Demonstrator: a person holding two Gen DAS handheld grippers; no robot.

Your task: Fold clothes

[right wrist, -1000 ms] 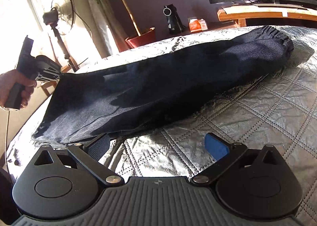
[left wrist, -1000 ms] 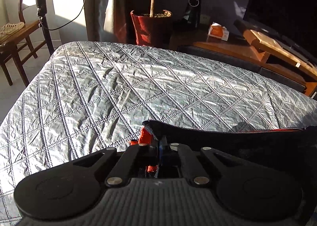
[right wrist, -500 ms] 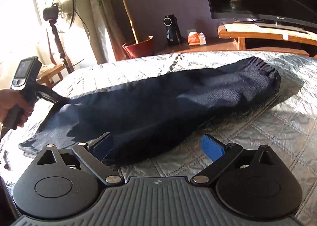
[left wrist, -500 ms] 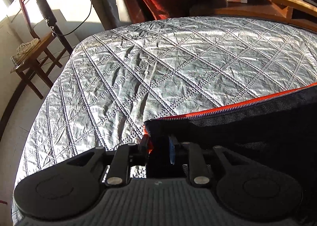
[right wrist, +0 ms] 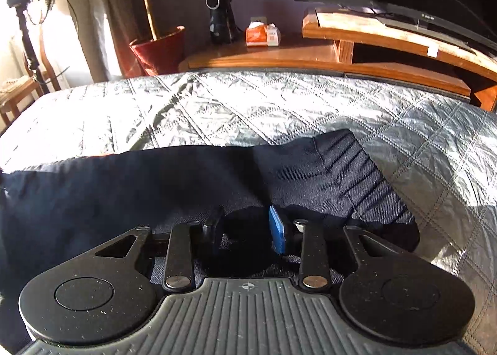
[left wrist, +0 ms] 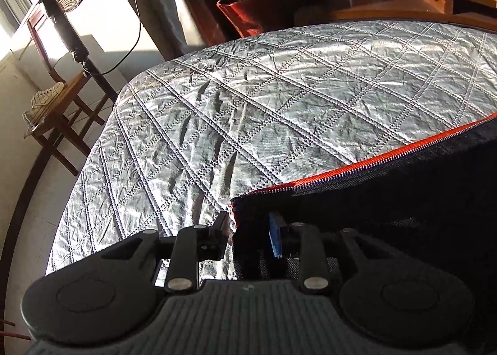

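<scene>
The left gripper (left wrist: 250,232) has its jaws drawn close together, pinching the corner of the dark garment (left wrist: 388,199) by its orange zipper edge — low over the near part of the quilted bed cover (left wrist: 279,100). The right gripper (right wrist: 245,229) is likewise narrowed onto a bunched fold of the same garment — its blue pad (right wrist: 277,229) pressed against the cloth.

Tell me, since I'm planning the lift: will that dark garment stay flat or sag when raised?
Likely floppy: the dark garment already creases and bunches between the right tool. It probably sags between grips, as its zipper edge stretches from the left tool. It looks unlikely to slip: the weave seems coarse.
</scene>
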